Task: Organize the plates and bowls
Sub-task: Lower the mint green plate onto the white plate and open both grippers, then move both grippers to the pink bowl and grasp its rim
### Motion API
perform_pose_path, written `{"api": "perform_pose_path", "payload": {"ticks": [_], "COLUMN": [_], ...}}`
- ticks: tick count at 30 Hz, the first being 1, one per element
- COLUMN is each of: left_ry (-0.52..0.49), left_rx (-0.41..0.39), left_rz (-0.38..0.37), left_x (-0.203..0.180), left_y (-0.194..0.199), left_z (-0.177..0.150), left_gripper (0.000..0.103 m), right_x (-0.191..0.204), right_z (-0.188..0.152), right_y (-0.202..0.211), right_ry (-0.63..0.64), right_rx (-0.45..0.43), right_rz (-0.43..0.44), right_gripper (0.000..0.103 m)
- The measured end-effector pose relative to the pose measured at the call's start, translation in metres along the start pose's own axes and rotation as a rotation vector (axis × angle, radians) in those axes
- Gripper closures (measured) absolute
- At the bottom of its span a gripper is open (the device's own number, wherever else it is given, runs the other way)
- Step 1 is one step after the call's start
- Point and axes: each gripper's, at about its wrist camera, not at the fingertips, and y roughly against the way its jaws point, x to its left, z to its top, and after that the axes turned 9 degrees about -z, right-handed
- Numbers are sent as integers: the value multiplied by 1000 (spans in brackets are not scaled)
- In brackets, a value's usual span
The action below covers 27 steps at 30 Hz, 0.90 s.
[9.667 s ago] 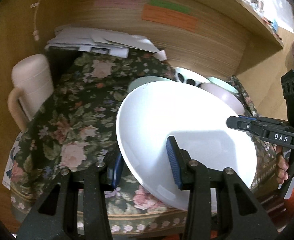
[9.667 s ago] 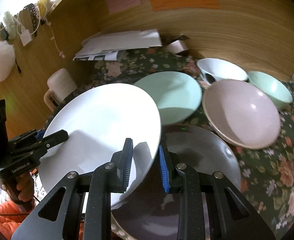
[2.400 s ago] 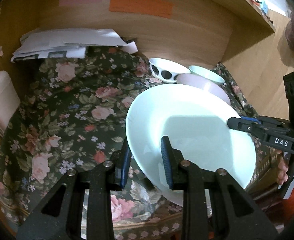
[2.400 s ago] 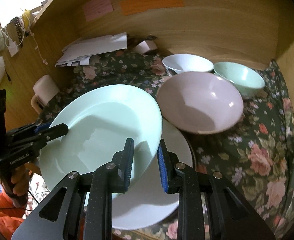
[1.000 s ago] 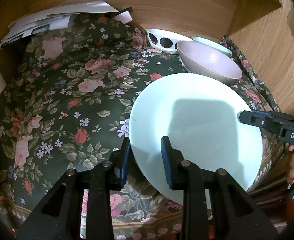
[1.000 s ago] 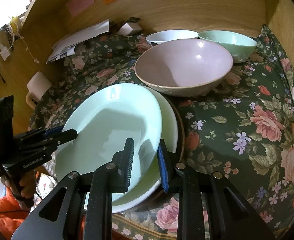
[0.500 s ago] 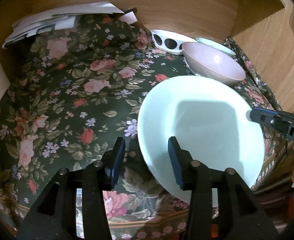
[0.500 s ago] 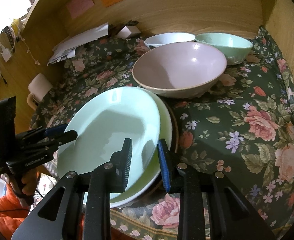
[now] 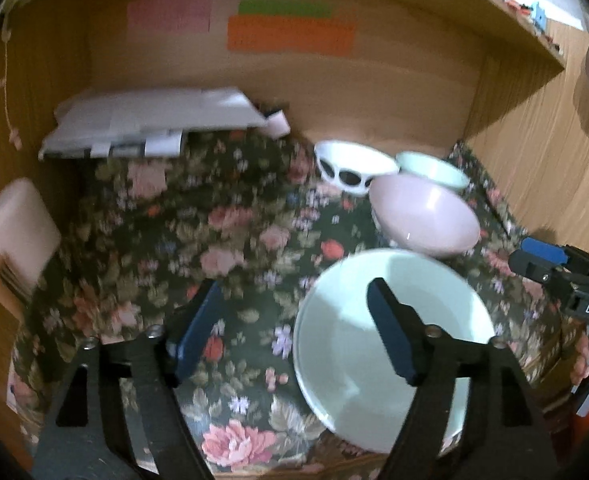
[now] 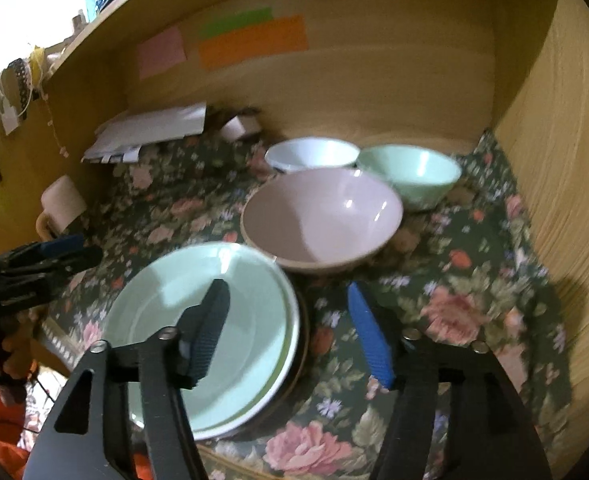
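A mint-green plate [image 10: 246,360] lies flat on top of a white plate [image 10: 282,392] and a dark plate [image 10: 304,344], near the front edge of the floral cloth. My right gripper [image 10: 290,334] hovers over the stack's right rim, jaws opening, pads touching nothing. My left gripper [image 9: 294,332] hangs over the left rim of the same plate [image 9: 342,352], its jaws opening and nothing between them. Behind the stack stand a pink bowl [image 10: 322,216], a white bowl [image 10: 310,154] and a mint bowl [image 10: 410,172].
White papers [image 9: 154,120] are piled at the back left, with a pale pink mug [image 9: 18,216] at the left edge. Wooden walls close the back and right side [image 10: 554,160]. A person's hand [image 10: 14,344] holds the left gripper's handle.
Both grippers have let go of the mint plate and spread their jaws wide. Both have risen and tilted up, so more of the back wall shows. The plate rests on the stack.
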Motion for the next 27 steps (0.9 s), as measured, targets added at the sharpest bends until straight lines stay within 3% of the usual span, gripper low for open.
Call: {"api": "perform_pose_path", "payload": {"ticks": [4, 7, 11, 27], "left_ry": [-15, -12, -24, -79], "left_rx": [-25, -26, 2, 153], "left_rz": [-9, -14, 2, -48], "left_x": [-7, -12, -19, -42], "left_y": [-2, -13, -37, -135], "left_z": [16, 28, 37, 71], "left_gripper": [20, 12, 12, 15], "right_x": [-6, -11, -16, -44], "right_z": [12, 22, 33, 50], "right_y": [3, 4, -4, -72], "right_ry": [-25, -38, -38, -54], "right_rx": [-40, -72, -106, -14], "right_rz": [-15, -25, -44, -96], "right_gripper": [28, 25, 22, 23]}}
